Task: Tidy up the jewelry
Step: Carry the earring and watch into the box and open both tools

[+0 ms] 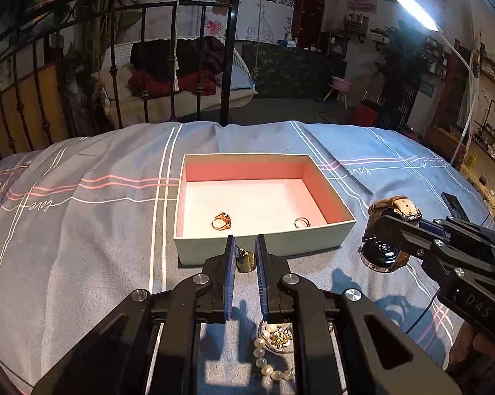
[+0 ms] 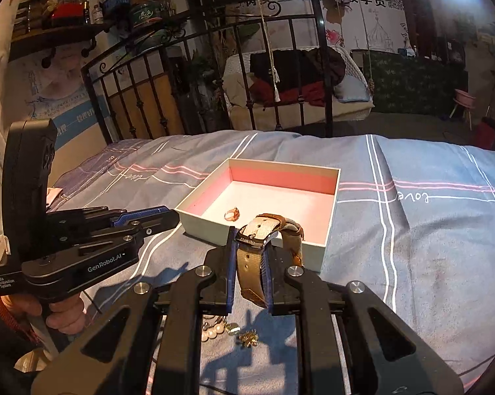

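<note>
At the lower centre of the left wrist view, the left gripper pinches a small dark-gold pendant just before the near wall of an open pink-lined box on the blue bedspread. Two rings lie inside the box. At the lower centre of the right wrist view, the right gripper is pressed onto the brown strap of a watch; pearl beads lie below.

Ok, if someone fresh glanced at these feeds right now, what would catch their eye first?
Probably the watch, clamped by its strap in the right hand-held gripper and held just short of the open pink-lined box. Next, the two gold rings already inside that box on the bedspread. The left hand-held gripper pinches a small gold piece at the box's near wall.
</note>
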Available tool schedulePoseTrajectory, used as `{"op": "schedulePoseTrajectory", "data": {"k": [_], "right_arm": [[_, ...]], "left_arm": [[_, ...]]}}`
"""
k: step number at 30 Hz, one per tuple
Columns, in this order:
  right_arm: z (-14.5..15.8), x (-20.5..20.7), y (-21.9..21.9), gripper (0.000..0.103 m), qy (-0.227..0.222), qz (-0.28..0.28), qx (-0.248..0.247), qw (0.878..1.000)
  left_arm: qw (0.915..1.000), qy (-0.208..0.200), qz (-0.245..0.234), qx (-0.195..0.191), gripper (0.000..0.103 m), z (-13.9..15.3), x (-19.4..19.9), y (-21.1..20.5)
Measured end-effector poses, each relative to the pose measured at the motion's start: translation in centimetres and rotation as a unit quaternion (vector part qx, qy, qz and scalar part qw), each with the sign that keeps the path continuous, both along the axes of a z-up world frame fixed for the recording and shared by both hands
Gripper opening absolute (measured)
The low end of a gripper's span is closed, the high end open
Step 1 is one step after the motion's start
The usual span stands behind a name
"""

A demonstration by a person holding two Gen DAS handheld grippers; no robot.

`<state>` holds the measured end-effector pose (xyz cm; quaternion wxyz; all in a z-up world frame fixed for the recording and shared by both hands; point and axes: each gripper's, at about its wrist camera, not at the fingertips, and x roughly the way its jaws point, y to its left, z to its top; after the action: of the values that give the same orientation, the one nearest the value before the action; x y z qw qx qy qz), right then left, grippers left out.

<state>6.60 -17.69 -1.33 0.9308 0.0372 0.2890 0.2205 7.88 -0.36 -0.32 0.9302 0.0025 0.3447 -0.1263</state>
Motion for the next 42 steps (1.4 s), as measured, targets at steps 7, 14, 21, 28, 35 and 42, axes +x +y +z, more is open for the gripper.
{"op": "schedulePoseTrajectory", "data": {"k": [7,14,21,28,35,42], "right_arm": [[2.1,3.6,-0.1,0.014,-0.015,-0.006,-0.003,1.0],[2.2,8.9,0.8,0.014,-0.002,-0.015,-0.014,1.0],[-0.4,13.5,1.8,0.014,0.036,-0.021,-0.033,0.999],[-3.0,15.6,2.2,0.014,0.069,-0.019,-0.049,0.996],[-4.1,16.2,2.6,0.014,0.083,-0.012,-0.063,0.995],[-5.4,16.6,3.7,0.014,0.109,-0.003,-0.092,0.99]], "left_arm": [[1.0,-0.007,0.007,-0.001,0.011,1.5,3.1,-0.4],[0.9992,0.025,0.03,-0.011,0.011,1.8,8.3,-0.1],[0.9971,0.06,0.046,-0.007,0.011,0.4,12.6,-0.3],[0.9942,0.096,0.046,0.016,0.011,-2.0,14.6,-1.3],[0.9907,0.125,0.048,0.023,0.011,-3.7,15.8,-1.4],[0.9886,0.138,0.051,0.032,0.011,-4.4,16.4,-1.5]]}}
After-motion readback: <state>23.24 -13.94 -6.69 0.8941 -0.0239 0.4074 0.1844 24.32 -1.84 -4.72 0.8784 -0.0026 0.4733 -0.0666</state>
